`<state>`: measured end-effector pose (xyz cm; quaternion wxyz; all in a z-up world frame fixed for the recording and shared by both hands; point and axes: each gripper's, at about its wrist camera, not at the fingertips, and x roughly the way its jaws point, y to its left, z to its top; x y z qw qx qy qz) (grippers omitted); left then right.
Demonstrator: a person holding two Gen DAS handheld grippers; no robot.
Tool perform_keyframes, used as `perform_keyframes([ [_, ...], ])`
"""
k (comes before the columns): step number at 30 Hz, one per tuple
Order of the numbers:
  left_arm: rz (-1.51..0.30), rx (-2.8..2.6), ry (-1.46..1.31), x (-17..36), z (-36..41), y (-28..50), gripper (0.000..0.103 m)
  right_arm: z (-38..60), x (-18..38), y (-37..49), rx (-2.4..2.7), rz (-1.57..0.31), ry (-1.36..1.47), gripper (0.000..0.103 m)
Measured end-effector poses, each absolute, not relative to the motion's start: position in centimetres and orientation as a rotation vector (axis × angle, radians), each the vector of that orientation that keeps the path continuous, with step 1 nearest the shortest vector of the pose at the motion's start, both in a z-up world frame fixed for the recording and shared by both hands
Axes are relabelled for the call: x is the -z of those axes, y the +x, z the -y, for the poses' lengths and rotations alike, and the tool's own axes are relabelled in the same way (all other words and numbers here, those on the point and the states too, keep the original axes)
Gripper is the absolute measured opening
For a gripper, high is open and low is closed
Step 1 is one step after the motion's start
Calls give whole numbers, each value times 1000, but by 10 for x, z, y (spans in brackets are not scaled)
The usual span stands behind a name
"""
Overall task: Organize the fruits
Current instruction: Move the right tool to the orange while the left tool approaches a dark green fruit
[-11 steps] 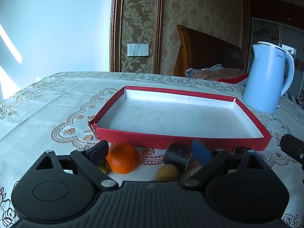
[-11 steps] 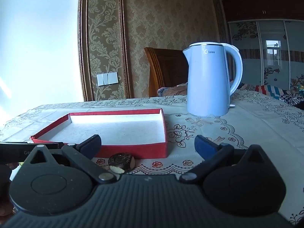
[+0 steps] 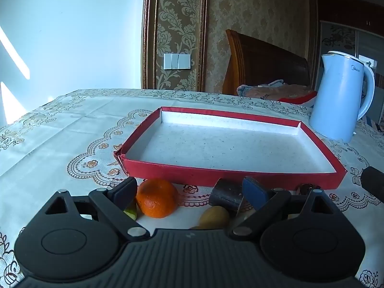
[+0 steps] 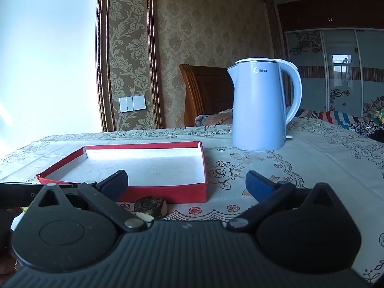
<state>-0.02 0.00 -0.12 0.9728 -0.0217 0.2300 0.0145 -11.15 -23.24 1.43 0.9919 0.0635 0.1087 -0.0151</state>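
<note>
A shallow red tray (image 3: 182, 174) with a white floor lies on the tablecloth and holds nothing. In front of its near wall lie an orange (image 3: 157, 198), a brownish-yellow kiwi-like fruit (image 3: 214, 217), a dark cylindrical piece (image 3: 225, 195) and a green sliver (image 3: 130, 212). My left gripper (image 3: 190, 190) is open, its fingers on either side of these fruits, touching none that I can see. In the right wrist view the tray (image 4: 165, 192) sits at the left, with a dark round fruit (image 4: 150, 206) before it. My right gripper (image 4: 187, 183) is open and holds nothing.
A pale blue electric kettle (image 3: 340, 100) (image 4: 261, 105) stands behind the tray's right side. A wooden chair (image 3: 264, 64) with cloth on it is at the table's far edge. The right gripper's dark tip (image 3: 373, 184) shows at the left view's right edge.
The left wrist view has shifted slightly; the tray and fruits sit a little to the right in it. The right gripper view is almost unchanged.
</note>
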Motion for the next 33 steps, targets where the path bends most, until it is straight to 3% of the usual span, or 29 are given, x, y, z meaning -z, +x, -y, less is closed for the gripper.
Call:
perform_keyframes([
  [10,-475,-21,-30,1,-1,-4,95,216,-8,-74,-39,-371,77,103],
  [33,-383,-38,-103,-3,-29,-61,95,223,-4,-110,-112,-332,60,103],
])
